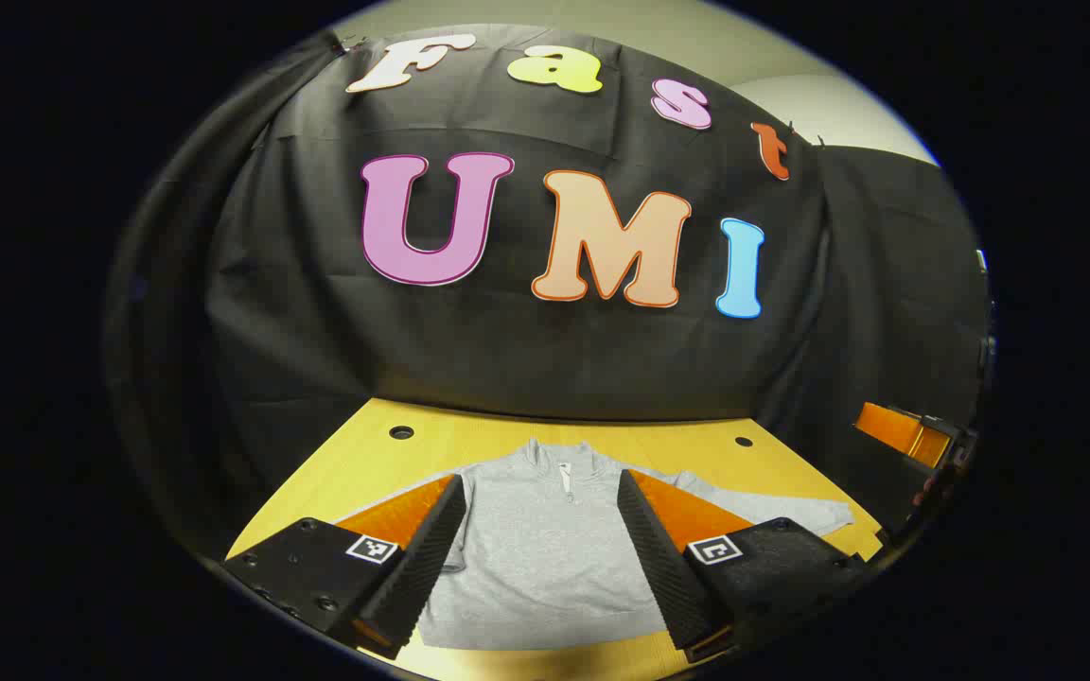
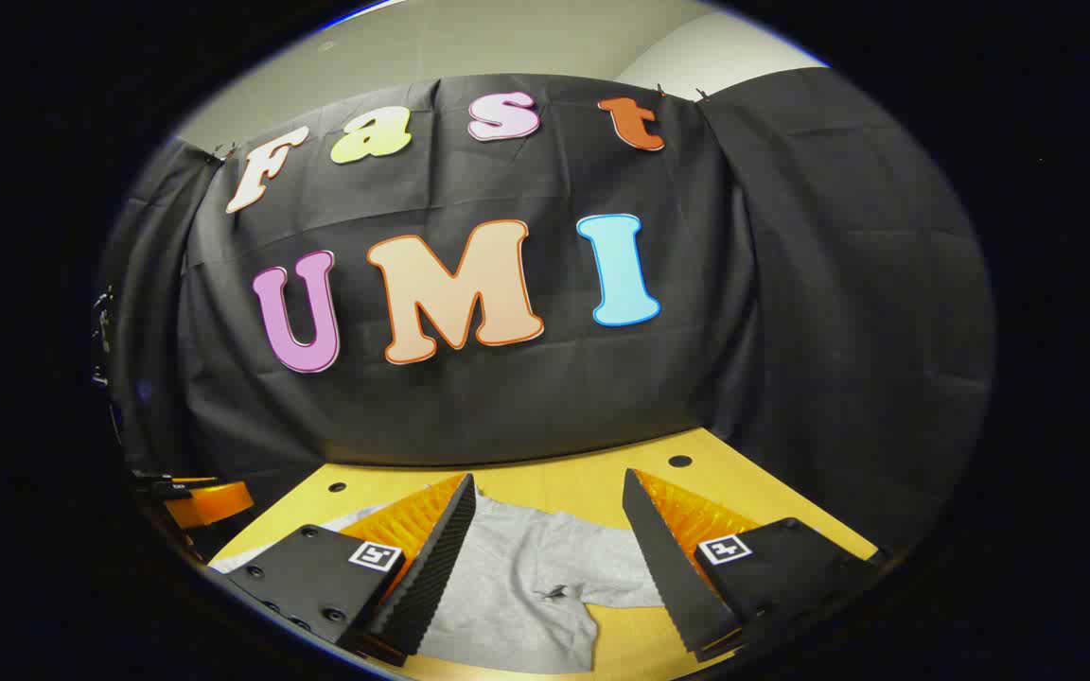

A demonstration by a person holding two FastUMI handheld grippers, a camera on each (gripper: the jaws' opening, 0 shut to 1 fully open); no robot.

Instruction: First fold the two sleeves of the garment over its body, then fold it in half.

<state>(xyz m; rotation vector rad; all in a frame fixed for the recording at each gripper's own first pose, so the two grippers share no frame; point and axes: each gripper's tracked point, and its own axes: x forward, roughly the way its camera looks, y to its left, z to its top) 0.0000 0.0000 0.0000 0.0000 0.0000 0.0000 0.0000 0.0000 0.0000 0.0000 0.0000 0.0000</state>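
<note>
- Left gripper (image 1: 541, 492) is spread wide, holding nothing, above the grey quarter-zip sweatshirt (image 1: 545, 558).
- Right gripper (image 2: 549, 492) gapes wide over what seems a sleeve (image 2: 602, 567).
- Sweatshirt lies flat on the yellow table (image 1: 469, 440), sleeves outspread.

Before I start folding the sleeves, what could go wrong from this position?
1. Both hand-held grippers, left and right, hover open above the grey zip-neck sweatshirt; a shallow pinch might slip off the thin fabric.
2. One sleeve reaches close to the edge of the yellow wooden table; dragging it could pull it off.
3. The fabric looks creased, so a fold may come out uneven.
</note>
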